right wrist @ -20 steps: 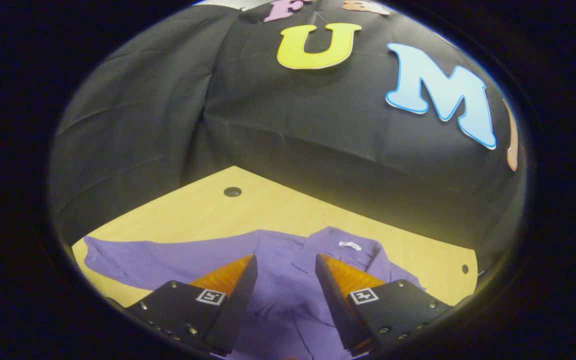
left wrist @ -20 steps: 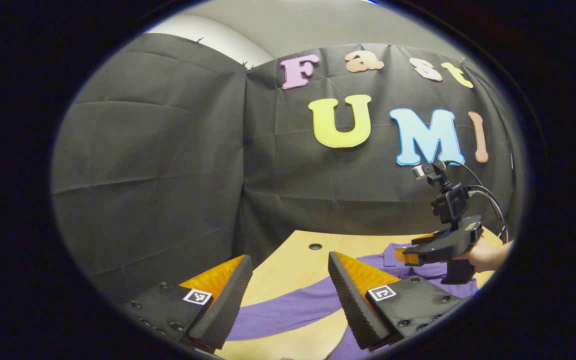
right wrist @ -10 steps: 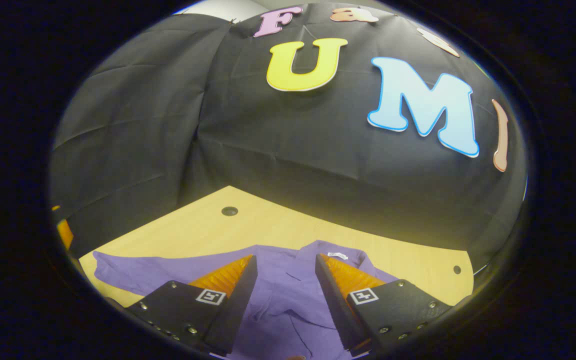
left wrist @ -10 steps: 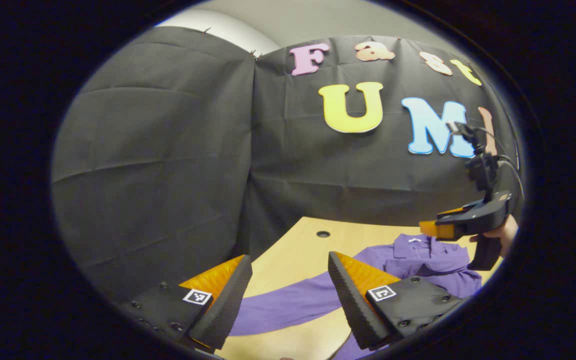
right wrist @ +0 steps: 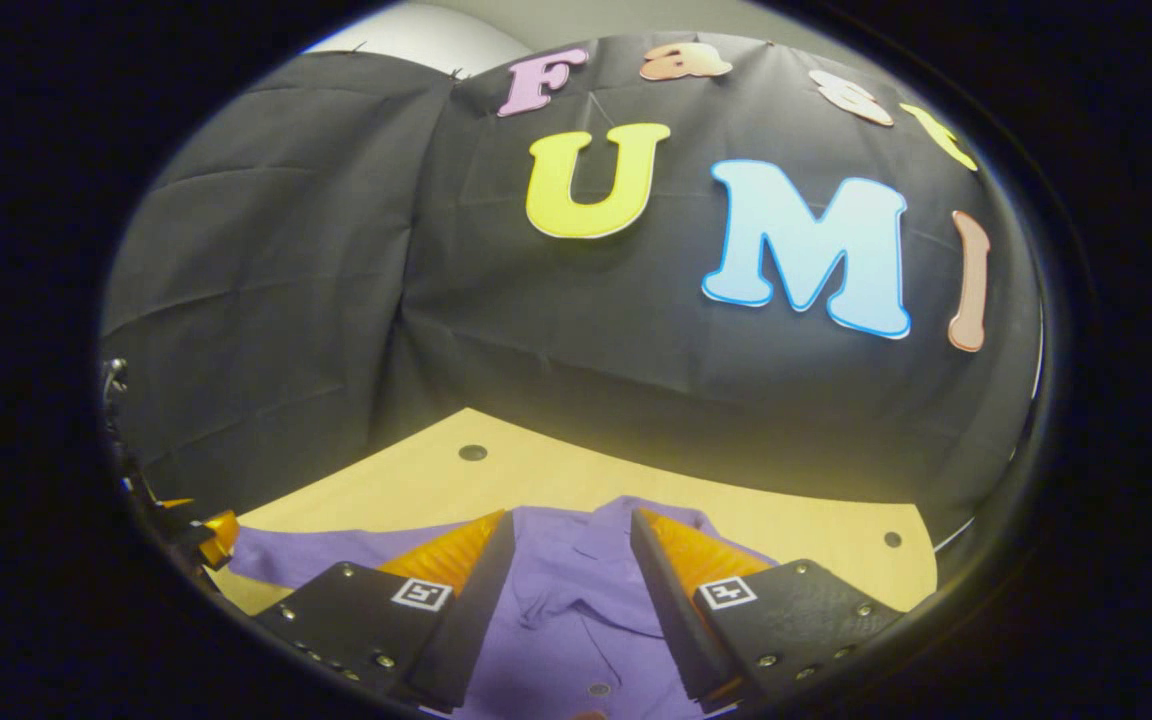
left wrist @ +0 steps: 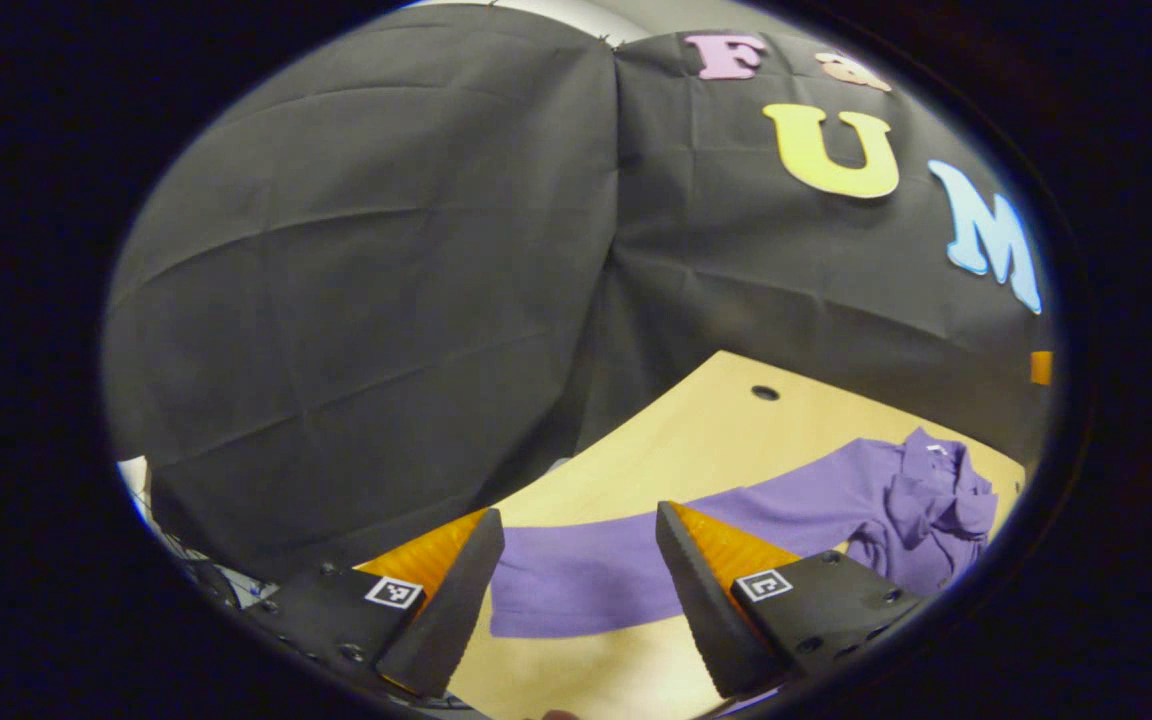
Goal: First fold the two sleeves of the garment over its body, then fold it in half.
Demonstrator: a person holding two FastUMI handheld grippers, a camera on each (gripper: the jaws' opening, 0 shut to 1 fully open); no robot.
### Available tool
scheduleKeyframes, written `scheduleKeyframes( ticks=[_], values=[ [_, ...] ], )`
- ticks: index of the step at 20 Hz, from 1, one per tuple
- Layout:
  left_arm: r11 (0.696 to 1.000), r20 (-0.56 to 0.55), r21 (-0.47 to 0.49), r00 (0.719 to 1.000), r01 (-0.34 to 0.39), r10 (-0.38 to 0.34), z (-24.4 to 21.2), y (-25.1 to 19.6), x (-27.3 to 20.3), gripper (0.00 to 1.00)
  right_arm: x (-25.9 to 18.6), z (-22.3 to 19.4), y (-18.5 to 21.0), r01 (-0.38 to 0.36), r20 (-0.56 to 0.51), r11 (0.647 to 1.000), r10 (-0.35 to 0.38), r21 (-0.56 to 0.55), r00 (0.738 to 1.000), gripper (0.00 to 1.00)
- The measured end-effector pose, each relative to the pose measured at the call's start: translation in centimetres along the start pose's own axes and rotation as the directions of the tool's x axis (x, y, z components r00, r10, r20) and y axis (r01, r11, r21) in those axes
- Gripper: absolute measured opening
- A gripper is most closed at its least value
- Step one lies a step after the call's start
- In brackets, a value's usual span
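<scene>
While your left gripper (left wrist: 576, 580) hung above the table (left wrist: 696, 440), its claw stood wide w/ nothing between the fingers; past them, in the left gripper view, one sleeve (left wrist: 586, 580) of the purple garment (left wrist: 896, 500) lay stretched flat across the tabletop, cuff end framed in the gap btw the fingers. Whether the fingers touched the cloth, can't tell. You had the garment's collar (left wrist: 936, 455) and rumpled upper body lying farther off to the right in that view, near the table's far edge. Your right gripper (right wrist: 571, 580) was also spread wide, holding nothing, poised over the garment's chest; in the right gripper view the collar (right wrist: 626, 515) sat just beyond the fingertips, and the placket w/ a button (right wrist: 597, 689) ran down btw the fingers. The same sleeve (right wrist: 306, 550) reached out to the left there, flat on the table (right wrist: 816, 525), its end close to the left gripper (right wrist: 211, 530), seen at the view's left edge. A round hole (right wrist: 473, 452) showed in the tabletop behind the garment, near the wall cloth (right wrist: 336, 300).
</scene>
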State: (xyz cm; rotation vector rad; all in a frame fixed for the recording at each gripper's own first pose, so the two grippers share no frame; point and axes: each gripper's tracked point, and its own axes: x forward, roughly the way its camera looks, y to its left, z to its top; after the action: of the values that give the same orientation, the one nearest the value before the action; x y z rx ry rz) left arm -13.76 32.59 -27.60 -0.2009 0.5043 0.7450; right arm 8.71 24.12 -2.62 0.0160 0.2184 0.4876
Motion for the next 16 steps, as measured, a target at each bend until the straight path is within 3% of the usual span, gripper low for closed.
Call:
scheduleKeyframes(
  ticks=[9, 10, 14, 15, 16],
  values=[
    [0.998, -0.145, -0.030, 0.988, -0.060, 0.055, -5.4, 1.9, 3.6, 1.00, -3.0, -1.6, -2.6, 0.033, -0.031, 0.998, -0.031, 0.057, 0.999, 0.75],
    [0.997, -0.161, -0.030, 0.985, -0.068, 0.062, -5.8, 1.9, 3.9, 0.96, -3.2, -1.8, -2.7, 0.035, -0.037, 0.998, -0.032, 0.061, 0.999, 0.75],
    [0.996, -0.232, -0.030, 0.970, -0.084, 0.074, -7.6, 1.7, 4.9, 1.00, -3.6, -2.7, -3.2, 0.036, -0.058, 0.997, -0.032, 0.073, 0.998, 0.75],
    [0.996, -0.243, -0.030, 0.967, -0.087, 0.077, -7.7, 1.6, 5.1, 0.96, -3.7, -2.8, -3.2, 0.036, -0.061, 0.997, -0.031, 0.074, 0.998, 0.75],
    [0.996, -0.251, -0.029, 0.965, -0.087, 0.076, -8.1, 1.8, 5.2, 1.00, -3.8, -2.9, -3.4, 0.037, -0.063, 0.997, -0.032, 0.073, 0.998, 0.75]
  ],
)
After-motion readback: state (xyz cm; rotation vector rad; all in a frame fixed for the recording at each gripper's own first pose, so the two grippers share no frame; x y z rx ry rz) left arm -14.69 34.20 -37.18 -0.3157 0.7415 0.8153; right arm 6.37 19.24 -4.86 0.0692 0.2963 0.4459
